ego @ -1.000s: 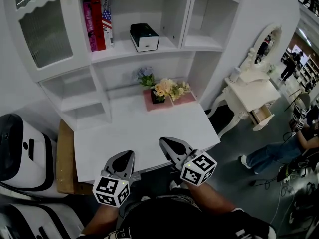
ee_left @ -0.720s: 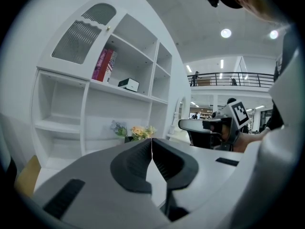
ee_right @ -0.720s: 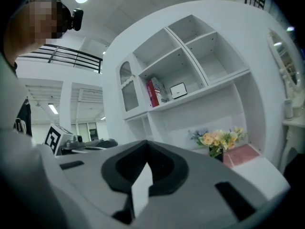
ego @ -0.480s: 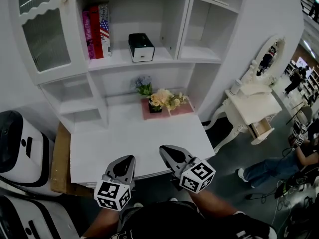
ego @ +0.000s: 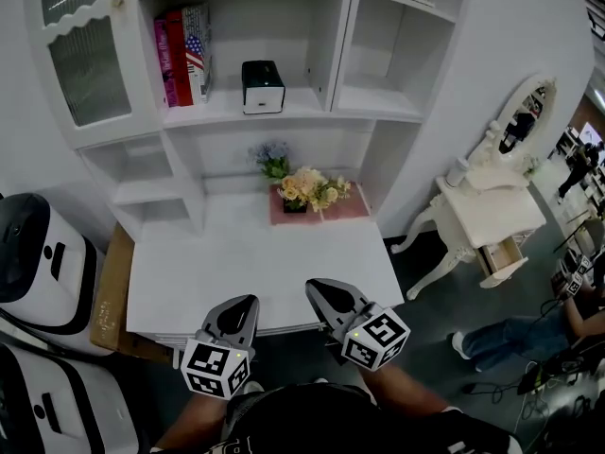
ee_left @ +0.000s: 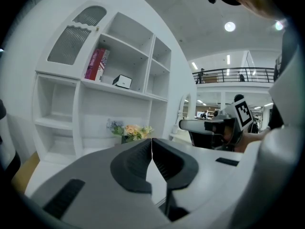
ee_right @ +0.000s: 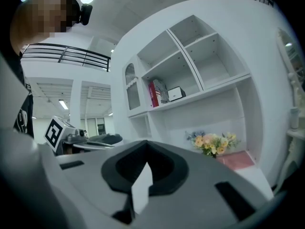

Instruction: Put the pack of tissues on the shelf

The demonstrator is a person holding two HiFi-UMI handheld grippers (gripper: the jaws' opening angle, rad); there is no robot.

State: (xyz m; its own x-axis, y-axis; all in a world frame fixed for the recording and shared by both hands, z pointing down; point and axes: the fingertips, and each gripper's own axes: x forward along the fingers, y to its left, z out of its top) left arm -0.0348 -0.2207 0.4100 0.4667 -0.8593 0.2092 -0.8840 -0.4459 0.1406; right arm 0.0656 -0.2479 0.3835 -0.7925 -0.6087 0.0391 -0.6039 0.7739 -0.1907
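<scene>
Grey and empty, my left claw [ego: 238, 305] and right claw [ego: 319, 289] each have their jaws pressed together with nothing between them. They hang side by side just off the near edge of the bench [ego: 255, 263]. A second ago both reached over that edge; since then I have drawn back, and the whole bench top now lies beyond the tips. I read that as backing off after the job. The pack of tissues [ego: 262, 86] stands on the shelf [ego: 222, 113], a little right of the books [ego: 181, 53] and well apart from me, so the task looks done.

For room, the bench is bare from its near edge up to the flowers [ego: 307, 189] on the pink mat [ego: 345, 206] at the far side. On the left a white machine [ego: 38, 263] crowds close to the bench corner. On the right the floor is open as far as the dressing table [ego: 487, 216]. Up on the shelf, free space remains on both sides of the pack, before the upright on its right.
</scene>
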